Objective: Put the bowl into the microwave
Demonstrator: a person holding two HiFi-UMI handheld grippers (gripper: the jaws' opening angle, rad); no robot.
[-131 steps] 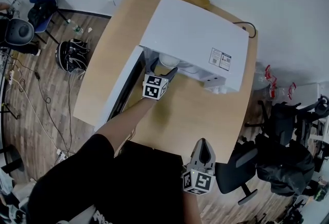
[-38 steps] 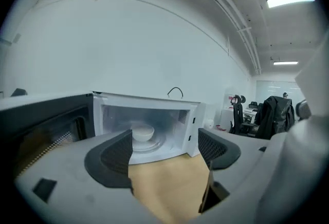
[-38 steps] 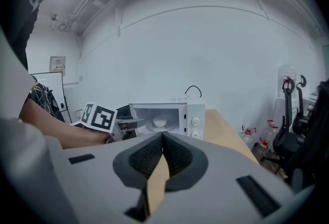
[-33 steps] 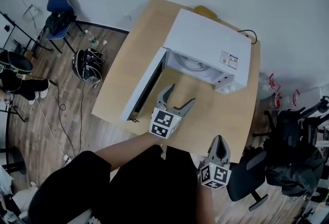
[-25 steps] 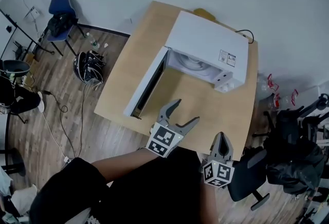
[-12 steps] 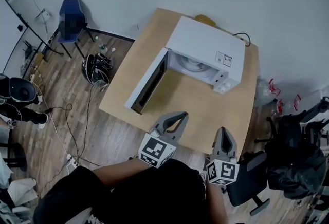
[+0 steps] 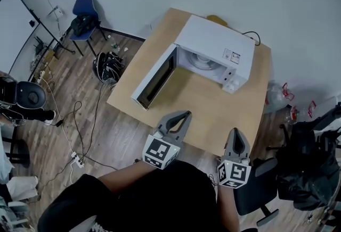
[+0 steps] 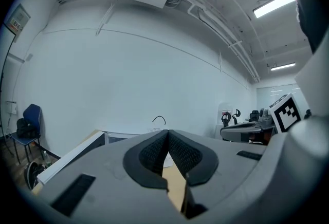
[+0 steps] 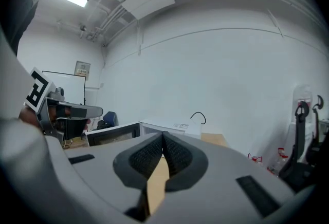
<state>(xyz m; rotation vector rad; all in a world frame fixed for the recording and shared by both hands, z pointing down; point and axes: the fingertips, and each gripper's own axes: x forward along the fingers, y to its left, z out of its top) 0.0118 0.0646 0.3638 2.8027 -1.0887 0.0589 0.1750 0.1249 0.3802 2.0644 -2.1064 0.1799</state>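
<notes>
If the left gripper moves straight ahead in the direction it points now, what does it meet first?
The left gripper would probably reach the microwave at its open front, passing over the table; depth is unclear.

**Microwave door open, both grippers low in the frame**

A wooden table [image 7: 213, 108] fills the middle of the frame, and a white microwave [image 7: 218, 44] sits on its far part, at upper centre. Its door [image 7: 155, 77] is swung wide to the left, and a pale round bowl [image 7: 201, 60] shows inside the cavity. The left gripper [image 7: 184, 115] and the right gripper [image 7: 236, 132] sit low in the frame by the table's near edge — both with jaws together, nothing between them, well apart from the microwave. A blue chair [image 7: 85, 8] stands at upper left and a black office chair [image 7: 256, 193] at lower right, both on a wood floor [image 7: 80, 119].
</notes>
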